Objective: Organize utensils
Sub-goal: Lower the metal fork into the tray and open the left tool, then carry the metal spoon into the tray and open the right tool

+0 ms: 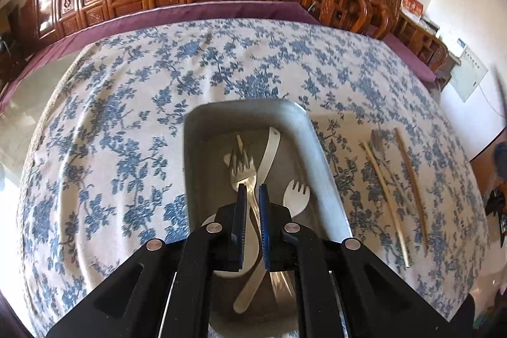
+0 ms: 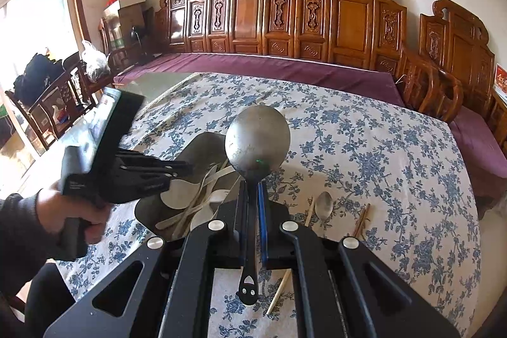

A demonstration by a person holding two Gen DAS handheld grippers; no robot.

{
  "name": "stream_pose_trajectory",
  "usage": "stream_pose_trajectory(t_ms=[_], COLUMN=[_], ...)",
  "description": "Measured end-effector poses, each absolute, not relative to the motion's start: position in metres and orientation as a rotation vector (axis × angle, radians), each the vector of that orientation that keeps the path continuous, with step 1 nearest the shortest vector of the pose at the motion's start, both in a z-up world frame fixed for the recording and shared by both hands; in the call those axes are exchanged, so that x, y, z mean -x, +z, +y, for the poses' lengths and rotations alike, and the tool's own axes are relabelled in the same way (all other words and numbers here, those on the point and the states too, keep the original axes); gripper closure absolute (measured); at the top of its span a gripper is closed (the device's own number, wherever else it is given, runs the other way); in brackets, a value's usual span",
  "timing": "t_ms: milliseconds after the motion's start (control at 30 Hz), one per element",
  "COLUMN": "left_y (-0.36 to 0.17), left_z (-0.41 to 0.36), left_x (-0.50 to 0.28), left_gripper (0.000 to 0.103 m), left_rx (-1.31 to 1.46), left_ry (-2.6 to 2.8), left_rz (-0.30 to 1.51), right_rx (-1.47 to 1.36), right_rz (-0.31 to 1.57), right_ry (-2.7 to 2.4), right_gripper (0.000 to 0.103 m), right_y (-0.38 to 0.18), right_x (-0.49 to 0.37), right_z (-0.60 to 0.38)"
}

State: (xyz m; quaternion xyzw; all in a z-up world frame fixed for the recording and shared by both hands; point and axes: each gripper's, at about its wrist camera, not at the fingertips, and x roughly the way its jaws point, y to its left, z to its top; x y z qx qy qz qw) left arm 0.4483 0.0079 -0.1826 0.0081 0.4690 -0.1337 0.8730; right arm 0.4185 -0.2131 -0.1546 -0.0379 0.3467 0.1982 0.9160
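Both my grippers pinch: left gripper (image 1: 252,190) one fork (image 1: 242,170) over tray (image 1: 320,148), right gripper (image 2: 252,187) one ladle (image 2: 257,143). Two chopsticks (image 1: 412,179), one spoon (image 2: 324,205) on tablecloth (image 1: 126,116).

The left gripper (image 1: 252,195) is hovering over a grey tray (image 1: 320,148), its blue pads clamping a metal fork's handle (image 1: 253,205). A spork (image 1: 296,195) is lying in the tray (beside a flat metal utensil), while chopsticks (image 1: 412,182) and a spoon (image 1: 378,143) are resting on the floral tablecloth (image 1: 126,116).
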Motion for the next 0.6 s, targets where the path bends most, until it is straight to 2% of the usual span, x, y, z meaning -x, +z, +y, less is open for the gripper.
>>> stream_pose_trajectory(t_ms=[433, 500, 533, 600], left_y=[-0.123, -0.117, -0.114, -0.109], left_z=[0.059, 0.069, 0.075, 0.086], left_x=[-0.380, -0.373, -0.369, -0.362], left_gripper=[0.067, 0.044, 0.030, 0.027], left_rx=[-0.025, -0.017, -0.009, -0.002], left_ry=[-0.250, -0.242, -0.237, -0.224], left_rz=[0.845, 0.826, 0.810, 0.787], right_rx=[0.075, 0.071, 0.072, 0.074], right_rz=[0.739, 0.749, 0.753, 0.762], right_ry=[0.454, 0.463, 0.467, 0.473], right_gripper=[0.096, 0.096, 0.096, 0.096], right_y=[-0.154, -0.155, -0.156, -0.158], right_x=[-0.438, -0.445, -0.449, -0.457], right_z=[-0.158, -0.147, -0.140, -0.128])
